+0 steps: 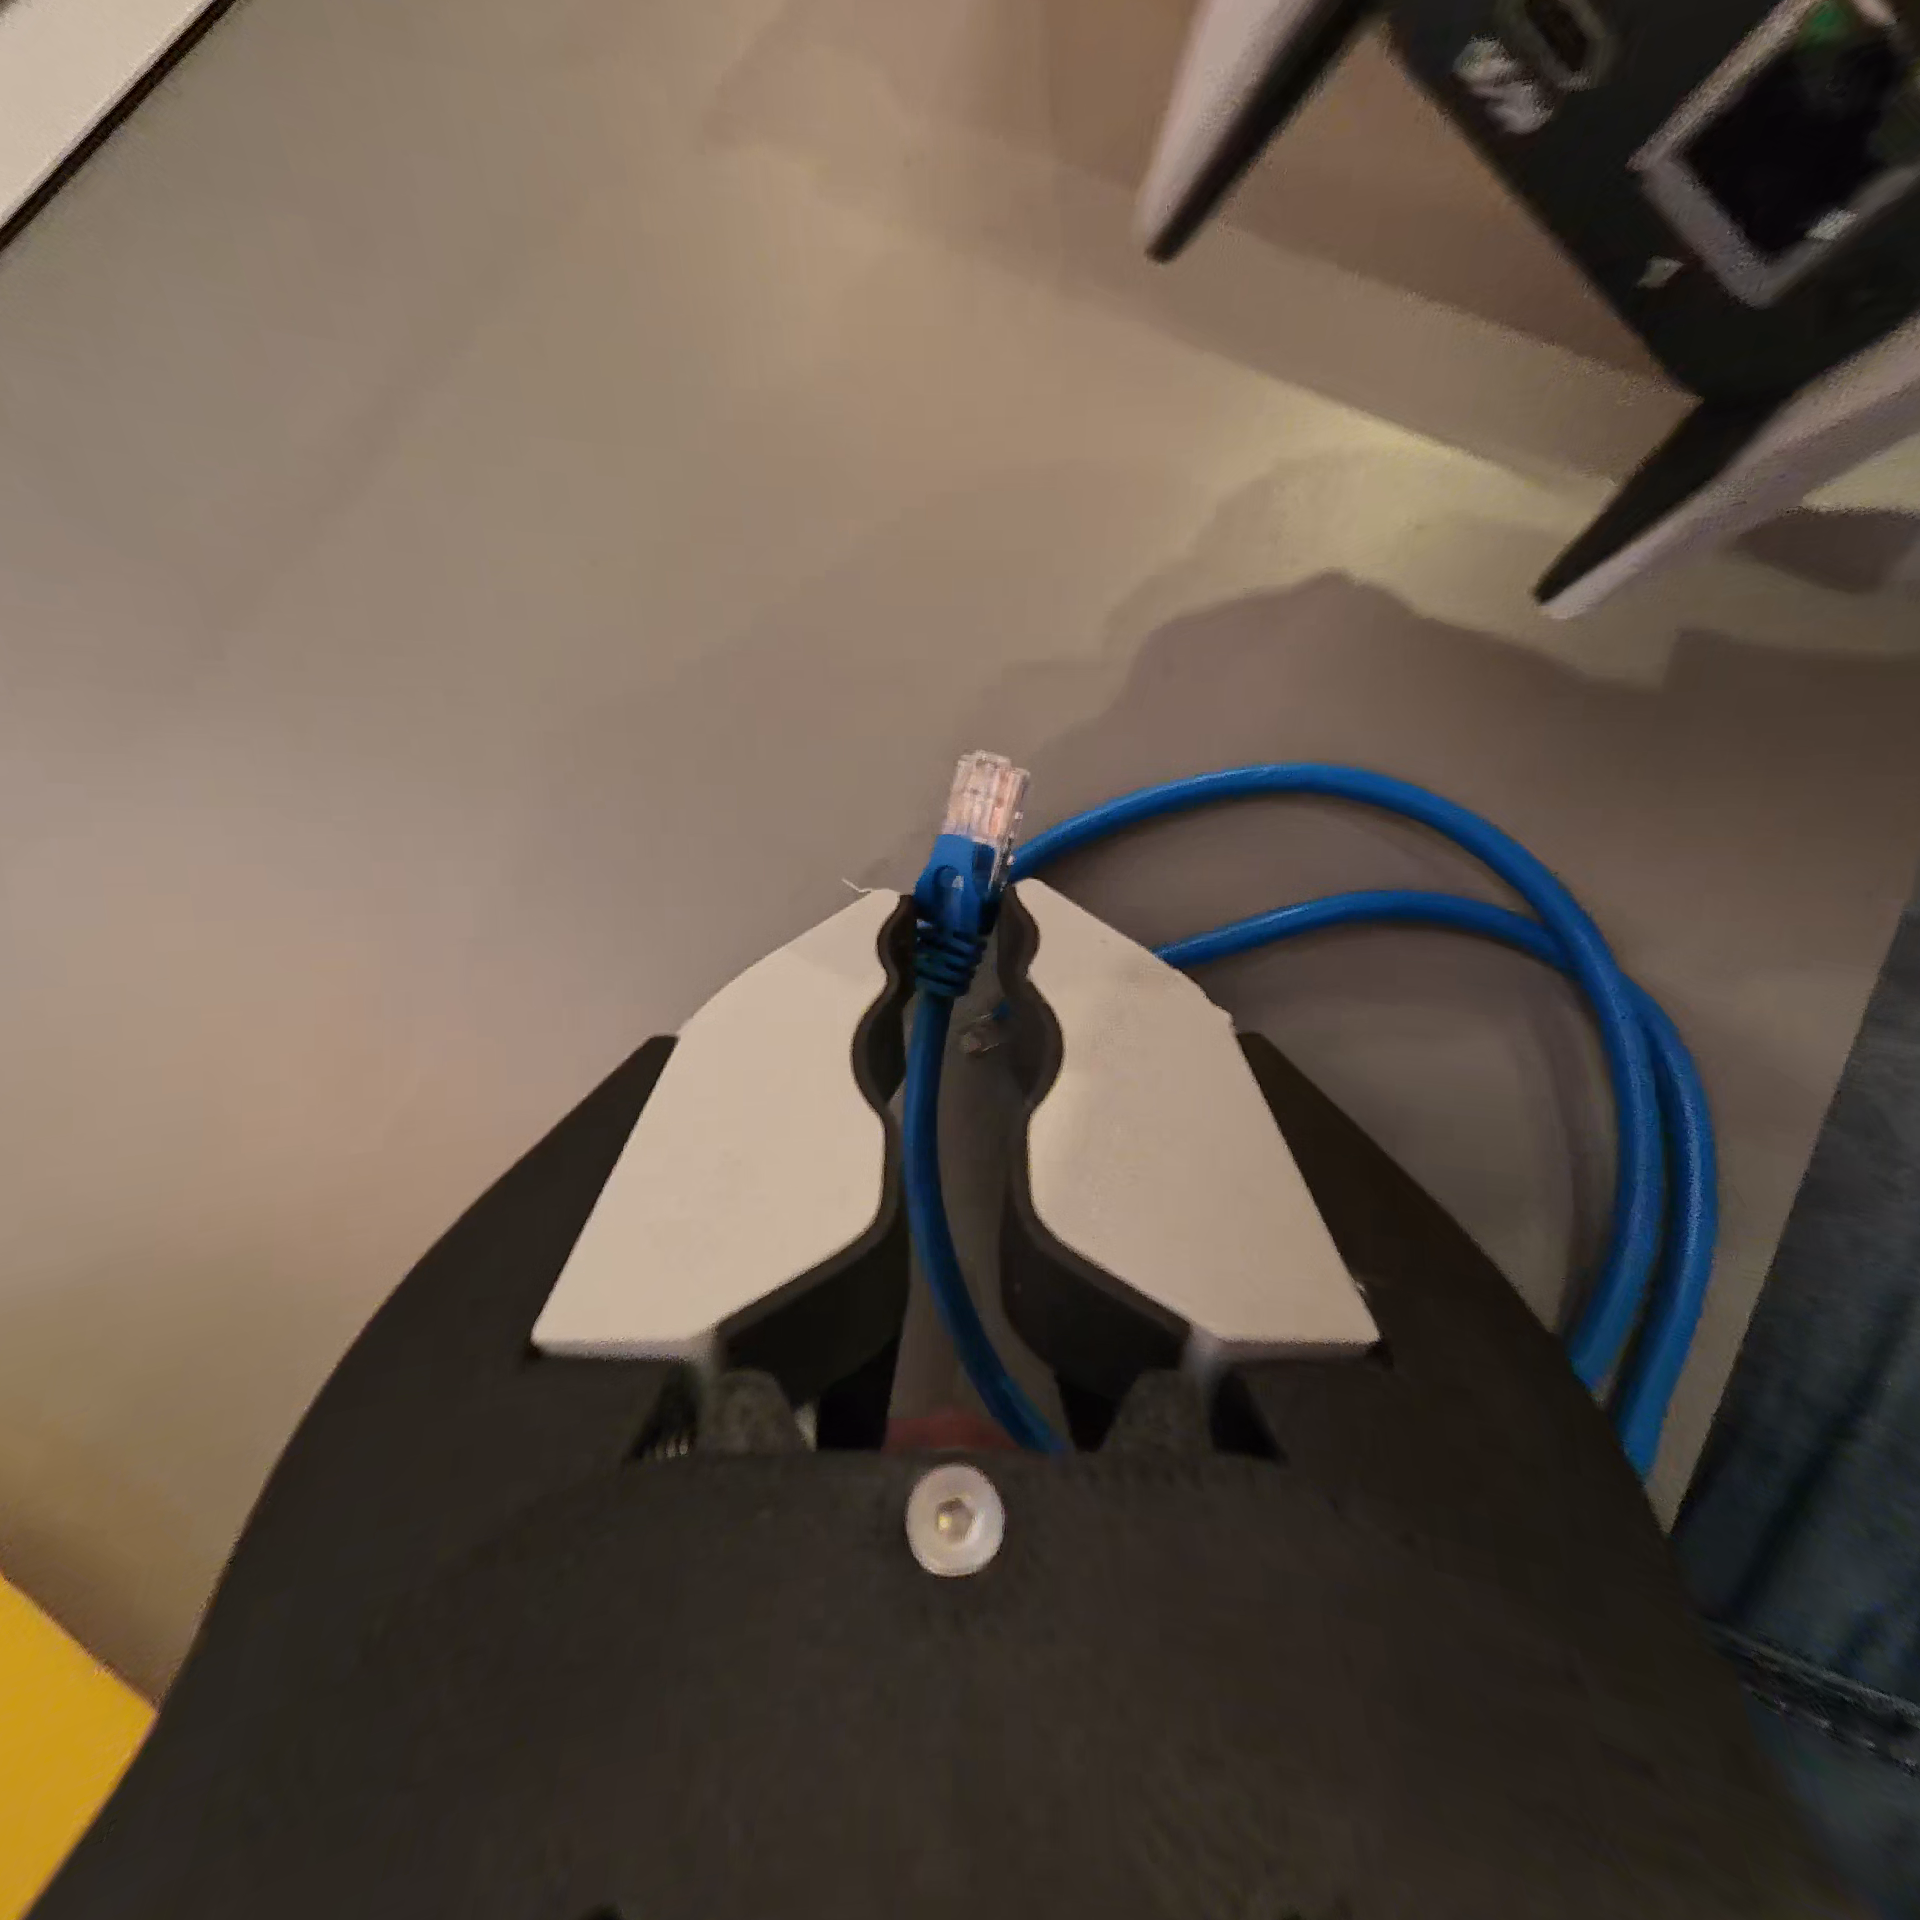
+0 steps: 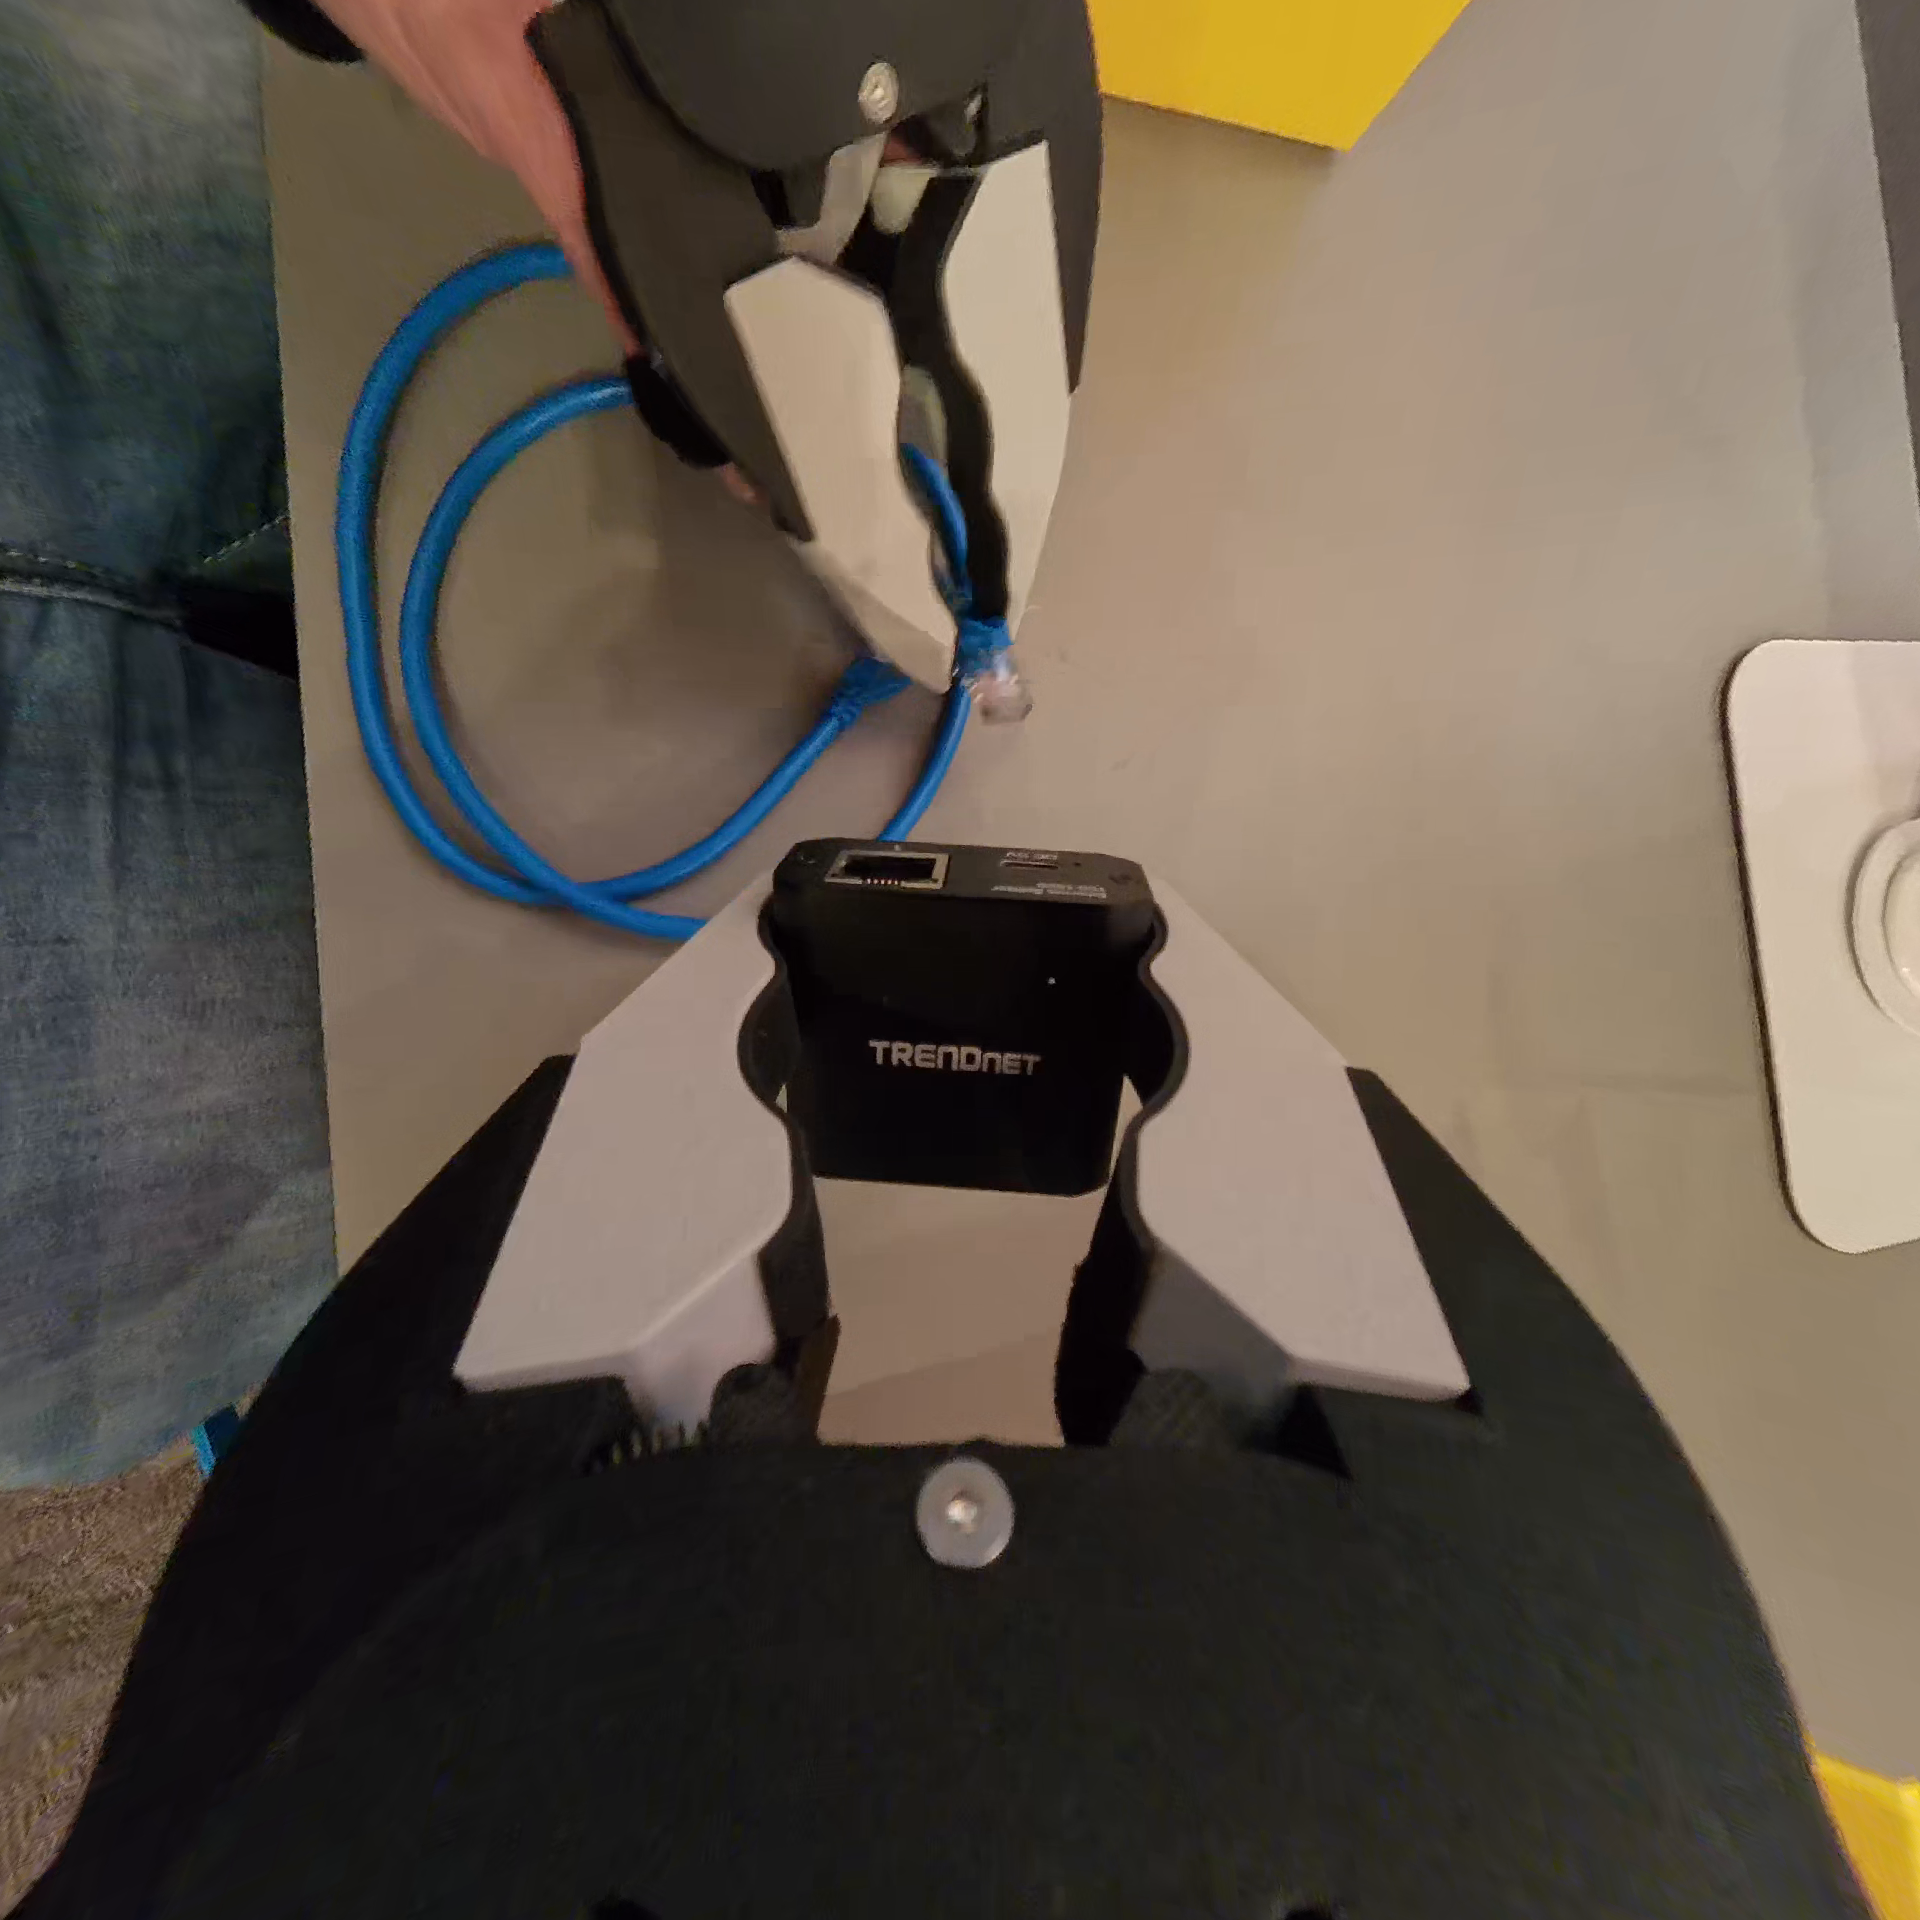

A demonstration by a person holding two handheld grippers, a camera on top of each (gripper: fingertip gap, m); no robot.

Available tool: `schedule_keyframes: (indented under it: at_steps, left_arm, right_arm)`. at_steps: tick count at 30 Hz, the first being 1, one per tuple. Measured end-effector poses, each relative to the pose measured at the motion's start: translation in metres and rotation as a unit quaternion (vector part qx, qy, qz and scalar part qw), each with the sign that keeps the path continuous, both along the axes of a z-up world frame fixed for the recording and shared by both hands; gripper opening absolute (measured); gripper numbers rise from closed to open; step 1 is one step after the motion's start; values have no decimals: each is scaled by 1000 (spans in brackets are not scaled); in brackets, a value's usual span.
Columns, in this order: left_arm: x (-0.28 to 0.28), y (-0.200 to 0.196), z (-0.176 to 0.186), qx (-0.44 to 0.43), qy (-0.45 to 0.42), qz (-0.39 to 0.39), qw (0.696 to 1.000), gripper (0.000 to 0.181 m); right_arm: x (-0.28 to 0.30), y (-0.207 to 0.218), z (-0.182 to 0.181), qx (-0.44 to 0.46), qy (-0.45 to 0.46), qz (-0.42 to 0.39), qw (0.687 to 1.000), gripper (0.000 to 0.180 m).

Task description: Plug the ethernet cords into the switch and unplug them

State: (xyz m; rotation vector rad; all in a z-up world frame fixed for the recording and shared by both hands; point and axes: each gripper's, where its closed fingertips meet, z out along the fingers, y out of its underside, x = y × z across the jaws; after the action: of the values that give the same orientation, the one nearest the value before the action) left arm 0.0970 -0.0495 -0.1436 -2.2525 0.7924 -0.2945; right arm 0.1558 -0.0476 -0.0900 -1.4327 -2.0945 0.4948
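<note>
Both sets of jaws are closed on something. The left gripper (image 1: 956, 914) pinches the ribbed boot of the blue ethernet cord (image 1: 1621, 1039) right behind its clear plastic plug (image 1: 985, 795), which sticks out past the fingertips. The right gripper (image 2: 961, 935) clamps the small black box-shaped switch (image 2: 961, 1039) by its two side walls, port face forward and clear of the grey tabletop (image 2: 1403, 623).

In the right wrist view, the plug hangs near the switch's open port (image 2: 890, 868) but apart from it, a little to one side. The cord's slack lies looped on the table beside a person's denim-clad leg (image 2: 125, 831).

The cord looks light and floppy, so it would sag if taken farther back; the boot is the stiffest spot and likely the best hold for steering the plug. The plug's plastic seems hard but thin, and its latch tab could probably snap if forced in crooked. The switch appears light with smooth sides, so it may slip or twist under the push of insertion. A firm side grip that leaves the port face uncovered seems right.
</note>
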Motion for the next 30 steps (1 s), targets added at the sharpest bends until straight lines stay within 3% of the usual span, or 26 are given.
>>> schedule_keyframes:
  at_steps: [1, 10, 16, 24, 30]
  left_arm:
    - [3, -1, -1, 3, 17, -14, 1000, 14]
    - [35, -5, -7, 8, 59, -83, 995, 15]
    - [39, -5, -14, -3, 81, -102, 991, 15]
    - [38, -12, -17, -45, 44, -123, 990, 36]
    - [42, -6, -14, -40, -10, -104, 994, 21]
  right_arm:
    - [-4, 1, 0, -8, 6, -3, 1000, 60]
    - [-18, 26, -34, -12, -23, -78, 997, 60]
    - [-14, 28, -52, -2, -54, -81, 995, 60]
    - [-12, 28, -56, 0, -67, -80, 994, 60]
    - [-12, 27, -57, -11, -60, -83, 995, 60]
